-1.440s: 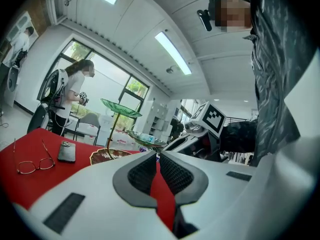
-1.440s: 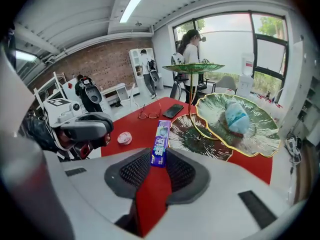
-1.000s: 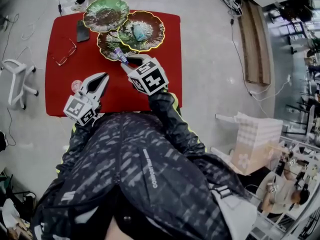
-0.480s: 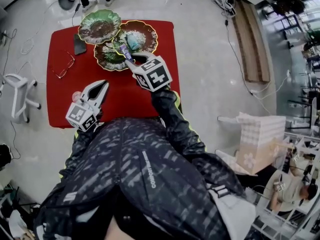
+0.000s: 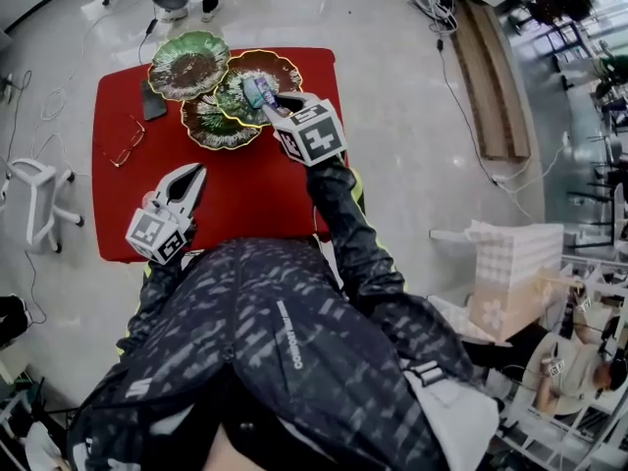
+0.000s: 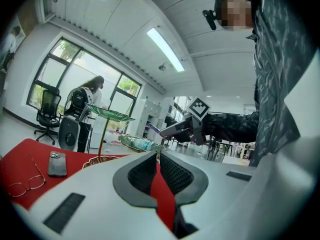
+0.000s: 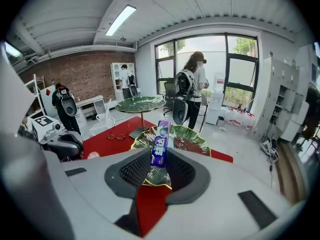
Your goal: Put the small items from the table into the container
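Gripping a purple pack (image 7: 160,134) by its lower end only, the right gripper (image 7: 159,158) has its jaws set narrow on it, and the pack stands upright above the pads. It hangs over the gold-edged rim of the middle dish (image 7: 196,140) of a tiered leaf-dish stand. A pale blue item (image 6: 141,144) already lies in that dish.

Likely faults:
- The tall pack may pivot in so short a hold.
- Released this near the rim, it may topple off the shallow scalloped edge onto the red table (image 5: 245,194).
- A nudge against the top dish (image 7: 140,104) or its thin stem may rock the stand.

The left gripper (image 5: 186,180) is well apart, low over the table, with its jaws drawn together on nothing. Glasses (image 5: 123,140) and a phone (image 5: 154,101) remain on the cloth.
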The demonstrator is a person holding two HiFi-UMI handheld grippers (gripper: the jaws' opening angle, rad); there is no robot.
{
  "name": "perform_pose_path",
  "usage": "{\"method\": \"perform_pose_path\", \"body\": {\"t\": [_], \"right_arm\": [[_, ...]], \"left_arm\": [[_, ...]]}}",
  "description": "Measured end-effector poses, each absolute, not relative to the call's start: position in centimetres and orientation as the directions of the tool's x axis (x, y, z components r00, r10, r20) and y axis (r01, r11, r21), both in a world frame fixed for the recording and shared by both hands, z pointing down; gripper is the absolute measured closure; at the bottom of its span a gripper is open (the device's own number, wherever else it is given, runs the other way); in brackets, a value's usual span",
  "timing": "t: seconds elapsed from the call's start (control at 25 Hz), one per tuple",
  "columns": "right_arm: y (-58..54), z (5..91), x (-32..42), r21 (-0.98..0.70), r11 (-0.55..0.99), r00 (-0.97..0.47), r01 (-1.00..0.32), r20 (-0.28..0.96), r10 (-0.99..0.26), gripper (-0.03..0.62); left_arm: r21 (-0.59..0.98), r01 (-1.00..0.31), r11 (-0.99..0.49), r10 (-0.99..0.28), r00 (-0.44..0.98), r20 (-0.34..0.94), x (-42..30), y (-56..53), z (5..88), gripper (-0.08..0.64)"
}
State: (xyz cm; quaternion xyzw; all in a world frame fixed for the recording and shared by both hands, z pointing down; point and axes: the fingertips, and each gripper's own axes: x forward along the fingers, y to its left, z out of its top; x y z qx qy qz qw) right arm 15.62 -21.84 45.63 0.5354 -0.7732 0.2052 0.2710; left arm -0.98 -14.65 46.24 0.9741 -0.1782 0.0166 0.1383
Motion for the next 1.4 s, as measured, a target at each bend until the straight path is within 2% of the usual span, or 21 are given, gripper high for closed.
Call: {"method": "perform_pose_path", "body": {"t": [0.4, 1.28, 1.4], "right_arm": [[-24.1, 45.7, 19.0, 0.027, 0.319, -0.221, -0.947, 0.664, -0.714, 0.491], [-26.3, 49.6, 19.5, 0.108, 0.344, -0.161, -0.933, 0.727, -0.667, 0.491], [-26.2, 49.5, 19.2, 0.125, 0.357, -0.164, -0.926, 0.718, -0.677, 0.471]], "left_arm": [[0.254, -0.364, -0.896, -0.351, 0.931, 0.095, -1.2, -14.8, 45.9, 0.548], [0.257, -0.431, -0.865, -0.415, 0.902, 0.117, -3.4, -13.9, 46.4, 0.548], [0.255, -0.436, -0.863, -0.420, 0.900, 0.117, -3.7, -13.7, 46.6, 0.548]]}}
